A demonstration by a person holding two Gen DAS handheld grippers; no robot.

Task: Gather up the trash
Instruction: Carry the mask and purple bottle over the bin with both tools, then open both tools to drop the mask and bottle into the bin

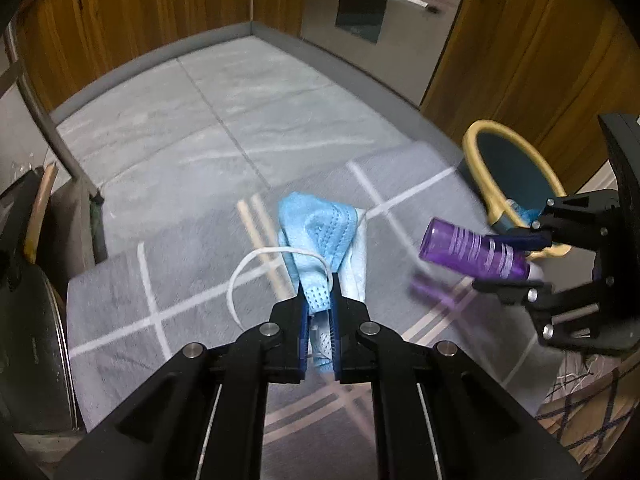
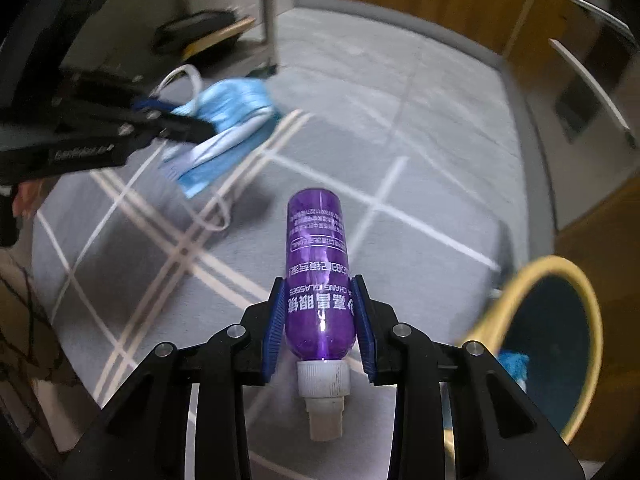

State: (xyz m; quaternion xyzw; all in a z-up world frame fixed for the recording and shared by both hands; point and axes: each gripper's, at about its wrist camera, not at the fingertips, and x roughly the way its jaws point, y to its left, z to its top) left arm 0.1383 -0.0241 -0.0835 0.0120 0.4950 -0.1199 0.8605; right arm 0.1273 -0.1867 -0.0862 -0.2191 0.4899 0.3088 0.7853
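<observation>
My left gripper (image 1: 319, 286) is shut on a crumpled blue face mask (image 1: 320, 232), which hangs above the grey checked rug (image 1: 180, 272) with its white ear loop dangling to the left. My right gripper (image 2: 320, 288) is shut on a small purple bottle (image 2: 318, 272) with a white cap, its blue pads pressing both sides near the cap end. From the left wrist view the bottle (image 1: 476, 254) is held at the right, just in front of a dark bin with a yellow rim (image 1: 480, 172). In the right wrist view the mask (image 2: 228, 120) and left gripper (image 2: 208, 126) sit at the upper left.
The yellow-rimmed bin (image 2: 516, 304) stands at the right with something blue inside. Wooden cabinets (image 1: 540, 60) and a steel appliance door (image 1: 368, 12) line the far wall. A metal-legged stand (image 1: 60, 136) and dark objects sit at the left on the grey tiled floor.
</observation>
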